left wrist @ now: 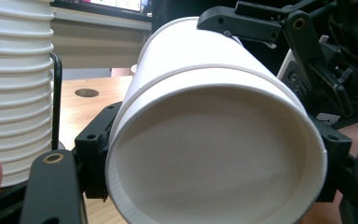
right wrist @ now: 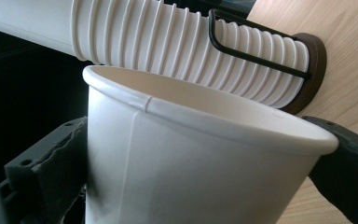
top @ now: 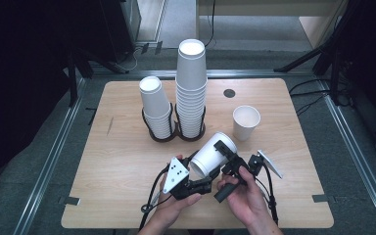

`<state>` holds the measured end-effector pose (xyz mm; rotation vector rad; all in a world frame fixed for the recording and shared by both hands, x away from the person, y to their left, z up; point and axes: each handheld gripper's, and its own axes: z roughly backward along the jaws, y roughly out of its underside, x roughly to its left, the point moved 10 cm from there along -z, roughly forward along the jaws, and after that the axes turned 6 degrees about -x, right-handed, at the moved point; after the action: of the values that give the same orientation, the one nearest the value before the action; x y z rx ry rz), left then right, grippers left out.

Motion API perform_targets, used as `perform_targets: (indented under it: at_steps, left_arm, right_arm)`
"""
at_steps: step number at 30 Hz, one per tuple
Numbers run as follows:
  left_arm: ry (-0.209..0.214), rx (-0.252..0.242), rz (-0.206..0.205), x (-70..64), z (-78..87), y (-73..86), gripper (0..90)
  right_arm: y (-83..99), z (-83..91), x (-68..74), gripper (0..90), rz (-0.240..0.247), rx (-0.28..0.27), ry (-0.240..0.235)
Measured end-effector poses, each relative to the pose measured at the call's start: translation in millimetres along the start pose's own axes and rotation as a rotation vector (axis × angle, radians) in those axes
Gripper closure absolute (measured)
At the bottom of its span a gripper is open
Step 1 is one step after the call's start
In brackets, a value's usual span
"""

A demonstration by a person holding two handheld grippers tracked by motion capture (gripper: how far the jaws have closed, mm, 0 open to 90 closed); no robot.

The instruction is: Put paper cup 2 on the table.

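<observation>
A white paper cup (top: 211, 152) lies tilted on its side above the wooden table (top: 122, 166), held between both grippers. Its open mouth (left wrist: 214, 158) faces the left gripper's camera. My left gripper (top: 203, 180) has one jaw on each side of the rim and is shut on it. My right gripper (top: 225, 157) is shut across the cup's body (right wrist: 186, 163); one of its fingers (left wrist: 242, 21) lies over the top of the cup. A hand holds each gripper near the table's front edge.
A black wire holder (top: 176, 136) at the table's middle back carries a short cup stack (top: 155, 110) and a tall one (top: 191, 88). A single upright cup (top: 246, 122) stands to their right. A black round hole cover (top: 229, 93) sits behind it.
</observation>
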<state>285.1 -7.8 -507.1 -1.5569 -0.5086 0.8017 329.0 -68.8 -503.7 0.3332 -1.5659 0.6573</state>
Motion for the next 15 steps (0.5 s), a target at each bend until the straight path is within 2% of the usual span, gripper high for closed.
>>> perform_targets:
  at_steps: [3,4,5,6,15]
  left_arm:
    - [0.01,0.006,-0.003,-0.4,-0.1,1.0,22.3]
    - [0.021,0.009,0.007,-0.9,-0.5,2.2,22.2]
    - [0.023,0.01,0.013,-0.8,0.0,2.7,21.8]
    - [0.024,0.005,0.014,-1.0,0.7,2.2,21.4]
    - [0.028,0.014,0.005,-1.3,2.0,0.5,19.8]
  right_arm:
    - [0.3,1.7,0.5,3.5,-0.017,0.005,-0.007]
    - [1.3,2.7,2.4,8.7,-0.026,0.012,-0.019]
    - [2.6,3.4,4.9,10.6,-0.016,0.009,-0.028]
    - [3.4,3.9,5.7,11.3,0.014,0.0,-0.021]
    - [4.8,6.1,9.7,14.9,0.055,-0.016,-0.038]
